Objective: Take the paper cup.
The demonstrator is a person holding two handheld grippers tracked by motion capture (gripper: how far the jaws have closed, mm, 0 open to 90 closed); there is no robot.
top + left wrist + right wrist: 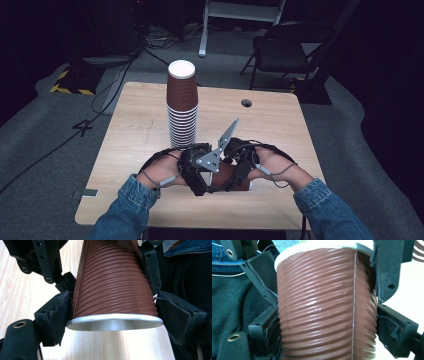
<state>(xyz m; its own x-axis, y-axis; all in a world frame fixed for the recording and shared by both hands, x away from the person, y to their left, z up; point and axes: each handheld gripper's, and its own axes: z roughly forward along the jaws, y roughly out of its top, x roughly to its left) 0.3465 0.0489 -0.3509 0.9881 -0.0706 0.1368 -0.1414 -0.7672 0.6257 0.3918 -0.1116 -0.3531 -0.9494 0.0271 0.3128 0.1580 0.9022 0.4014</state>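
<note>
Ribbed brown paper cup point(113, 287) is held between both grippers above the near part of the wooden table point(135, 135). In the left gripper view, the left gripper point(110, 315) is seen closed against the cup just behind its white rim, a padded jaw pressed to each side of the ribbed wall, with the open mouth turned toward that gripper's camera. In the right gripper view, the right gripper point(327, 332) is seen clamped on the same cup nearer its narrow base, the jaws touching its sides, and the rim lies at the far end from that gripper. A vertical seam is visible down the cup wall. In the high view, the cup is seen lying sideways between the two hands, and a tall stack of upside-down brown cups point(182, 107) stands just beyond the left gripper on the table. Denim sleeves point(125, 200) cover both forearms.
</note>
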